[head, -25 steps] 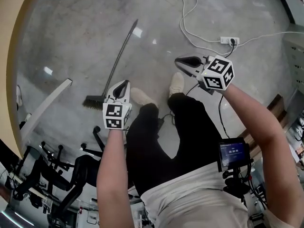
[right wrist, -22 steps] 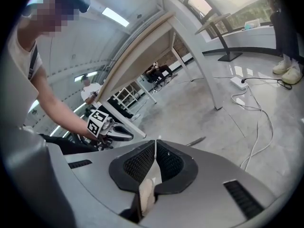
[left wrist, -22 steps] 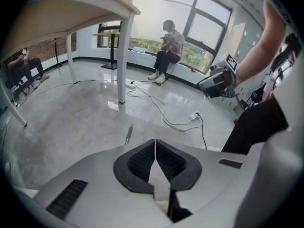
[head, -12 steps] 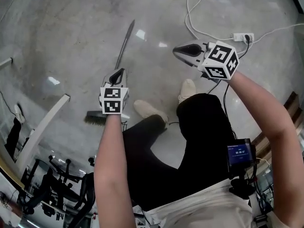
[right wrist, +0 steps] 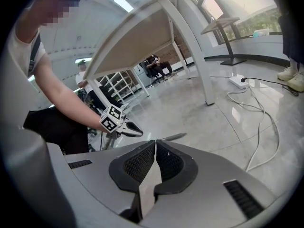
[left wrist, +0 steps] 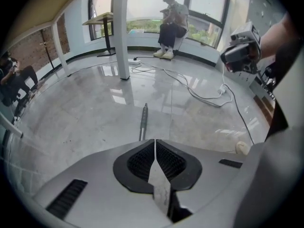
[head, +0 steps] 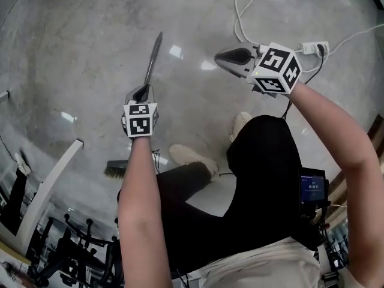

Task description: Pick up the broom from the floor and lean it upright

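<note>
The broom (head: 153,56) lies flat on the grey floor, its thin metal handle pointing away and its dark brush head (head: 117,170) near my left forearm. My left gripper (head: 144,90) hangs just above the middle of the handle, jaws shut with nothing between them. In the left gripper view the handle's end (left wrist: 143,122) shows just beyond the closed tips (left wrist: 155,140). My right gripper (head: 221,56) is off to the right of the handle, also shut and empty. The right gripper view shows its closed tips (right wrist: 155,141), the left gripper (right wrist: 124,127) and part of the handle (right wrist: 173,137).
A power strip (head: 312,45) and white cables (head: 240,17) lie on the floor at the right. A white table leg (head: 48,185) slants at the left, with dark bikes (head: 60,251) below it. My shoes (head: 189,155) stand near the brush. A person (left wrist: 171,23) sits by the windows.
Both grippers have sunk toward the floor as I bend down. The left one has moved along the broom, from beside the brush head to over the handle. The broom has not moved.
</note>
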{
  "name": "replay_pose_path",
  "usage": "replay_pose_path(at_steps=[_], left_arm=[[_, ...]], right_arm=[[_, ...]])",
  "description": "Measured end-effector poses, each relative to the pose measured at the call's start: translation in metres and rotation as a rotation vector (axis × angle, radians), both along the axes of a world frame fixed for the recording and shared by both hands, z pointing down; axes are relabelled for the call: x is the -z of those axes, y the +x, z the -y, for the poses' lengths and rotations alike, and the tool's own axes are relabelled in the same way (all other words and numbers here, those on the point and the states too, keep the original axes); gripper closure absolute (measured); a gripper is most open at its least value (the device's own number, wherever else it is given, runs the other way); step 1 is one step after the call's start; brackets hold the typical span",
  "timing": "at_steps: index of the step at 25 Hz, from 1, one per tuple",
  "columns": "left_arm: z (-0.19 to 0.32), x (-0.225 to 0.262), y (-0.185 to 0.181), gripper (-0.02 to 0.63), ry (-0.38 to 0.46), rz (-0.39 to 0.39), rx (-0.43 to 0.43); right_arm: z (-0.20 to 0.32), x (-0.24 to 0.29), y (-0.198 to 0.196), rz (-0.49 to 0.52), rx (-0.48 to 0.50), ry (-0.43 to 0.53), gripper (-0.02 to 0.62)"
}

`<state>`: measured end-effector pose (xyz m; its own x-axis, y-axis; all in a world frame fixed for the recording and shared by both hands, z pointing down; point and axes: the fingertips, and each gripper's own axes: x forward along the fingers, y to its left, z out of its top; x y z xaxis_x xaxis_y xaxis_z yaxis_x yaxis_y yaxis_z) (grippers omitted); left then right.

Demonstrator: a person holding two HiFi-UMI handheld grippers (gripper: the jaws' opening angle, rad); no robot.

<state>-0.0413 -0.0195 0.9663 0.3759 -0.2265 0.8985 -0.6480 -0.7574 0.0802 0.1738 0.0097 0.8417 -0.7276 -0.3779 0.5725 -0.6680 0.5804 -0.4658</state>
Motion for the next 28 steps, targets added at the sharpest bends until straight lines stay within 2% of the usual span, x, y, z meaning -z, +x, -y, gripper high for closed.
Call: replay_pose_path(at_steps=[5, 7, 16, 24, 28], left_arm=[[0.017, -0.041, 0.002, 0.581, -0.016, 0.052, -0.033], [0.022, -0.061, -0.001, 0.513, -0.036, 0.085, -0.05], [0.019, -0.115, -0.024, 0.508, -0.158, 0.245, -0.153], [0.017, -0.125, -0.028, 0.52, -0.227, 0.347, -0.126], [0.017, -0.125, -0.028, 0.531, -0.263, 0.336, -0.091]], right_arm=[[0.008, -0.019, 0.013, -0.018, -0.009, 0.037, 0.575], [0.012, -0.027, 0.017, -0.021, -0.017, 0.047, 0.575], [0.008, -0.053, 0.019, -0.035, -0.012, 0.044, 0.575], [0.004, -0.045, 0.018, -0.023, 0.02, 0.058, 0.575], [0.008, -0.039, 0.025, -0.021, 0.008, 0.076, 0.575]])
